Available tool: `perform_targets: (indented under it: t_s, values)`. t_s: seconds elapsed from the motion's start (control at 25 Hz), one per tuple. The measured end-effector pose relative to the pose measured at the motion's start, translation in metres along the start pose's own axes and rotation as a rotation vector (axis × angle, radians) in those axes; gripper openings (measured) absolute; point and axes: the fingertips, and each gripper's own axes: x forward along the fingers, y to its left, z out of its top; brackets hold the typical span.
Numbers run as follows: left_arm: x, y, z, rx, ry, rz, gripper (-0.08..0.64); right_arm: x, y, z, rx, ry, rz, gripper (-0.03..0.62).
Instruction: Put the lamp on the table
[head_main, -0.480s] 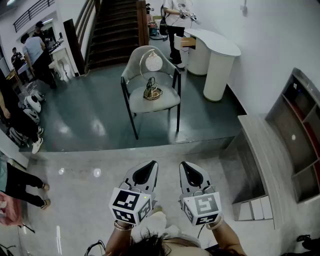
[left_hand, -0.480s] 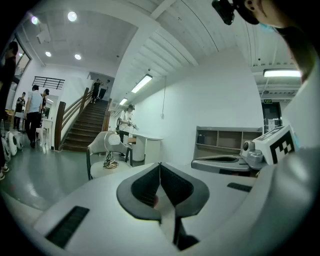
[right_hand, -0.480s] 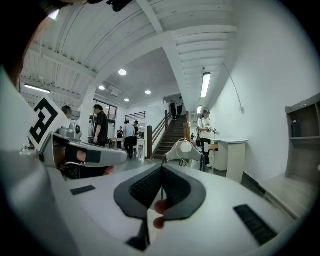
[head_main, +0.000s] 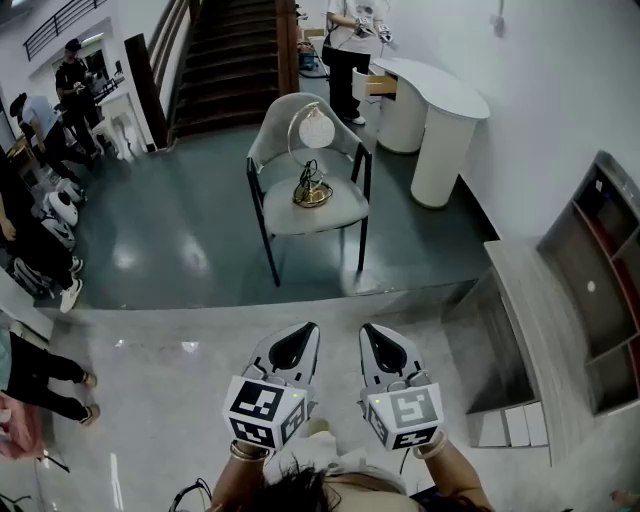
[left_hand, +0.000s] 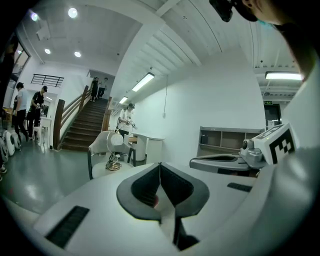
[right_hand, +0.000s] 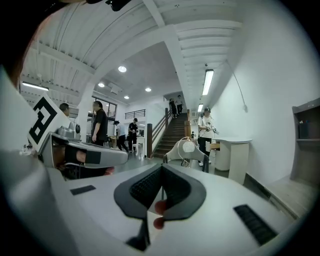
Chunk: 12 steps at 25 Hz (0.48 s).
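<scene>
Since the earlier frame, the chair (head_main: 310, 205) and the lamp (head_main: 313, 160) on its seat sit slightly lower and further right in the head view. The people at upper left have shuffled. Your grippers hold the same spot at bottom centre.

Lamp: upright on the chair seat, upper centre of frame. White globe shade, curved stem, brass-coloured base, dark cord bunched at the base. Well apart from both grippers, not yet touched.

Left gripper (head_main: 303, 330): jaws pressed together, nothing between them. Right gripper (head_main: 372, 332): the same, together and empty. You carry both side by side, pointed forward at the chair. This reads as an approach, with no cause to spread the jaws yet.

White table (head_main: 440, 90): upper right, just beyond the chair. Probably the destination.

Writing: only black-and-white square markers on the gripper cubes. No brand or legible label on the lamp, chair or table.
</scene>
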Motion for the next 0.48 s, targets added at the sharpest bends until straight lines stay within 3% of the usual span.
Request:
perform_targets:
  t_s: [0.48]
  values:
    - [0.016, 0.060, -0.003, -0.034, 0.020, -0.001, 0.012, 0.057, 0.007, 0.011, -0.001, -0.011, -0.008, 0.021]
